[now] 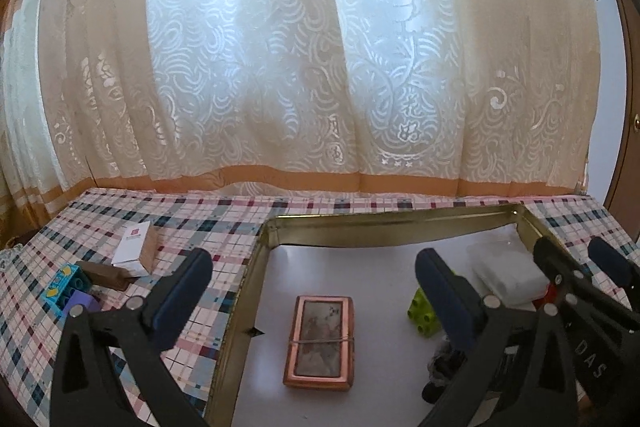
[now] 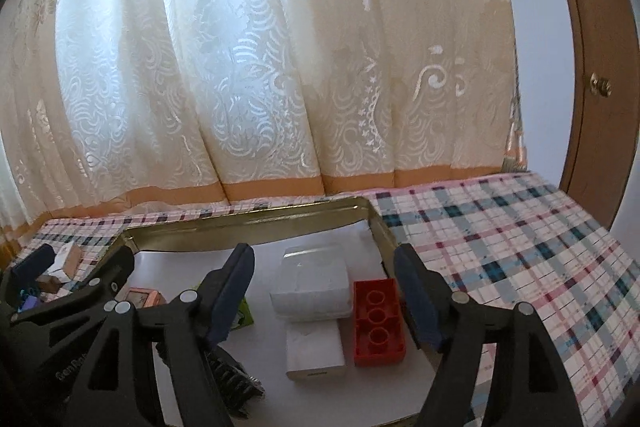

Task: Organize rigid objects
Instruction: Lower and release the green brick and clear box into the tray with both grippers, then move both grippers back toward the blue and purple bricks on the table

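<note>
Setting: plaid tablecloth (image 1: 192, 227) before a lace curtain (image 1: 280, 67); gold-rimmed tray (image 1: 360, 221).
Hidden: dark object (image 2: 236, 379) under right gripper, unclear.
Copper box (image 1: 320, 341): inside tray, long axis pointing away.
Left view only: blocks (image 1: 68, 291) outside tray.
Right view only: red brick (image 2: 378, 315), studs' underside up.
Left gripper (image 1: 314, 291): spread wide, empty.
Right gripper (image 2: 324, 291): parted, gripping nothing.

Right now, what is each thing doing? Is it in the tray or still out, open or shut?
Left gripper: open, empty.
Right gripper: open, empty.
Tray: lidless, on the table.
Copper box: flat in tray.
Red brick: in tray, studs down.
Green brick: in tray.
Clear box: in tray, shut.
Blue brick: outside tray.
</note>
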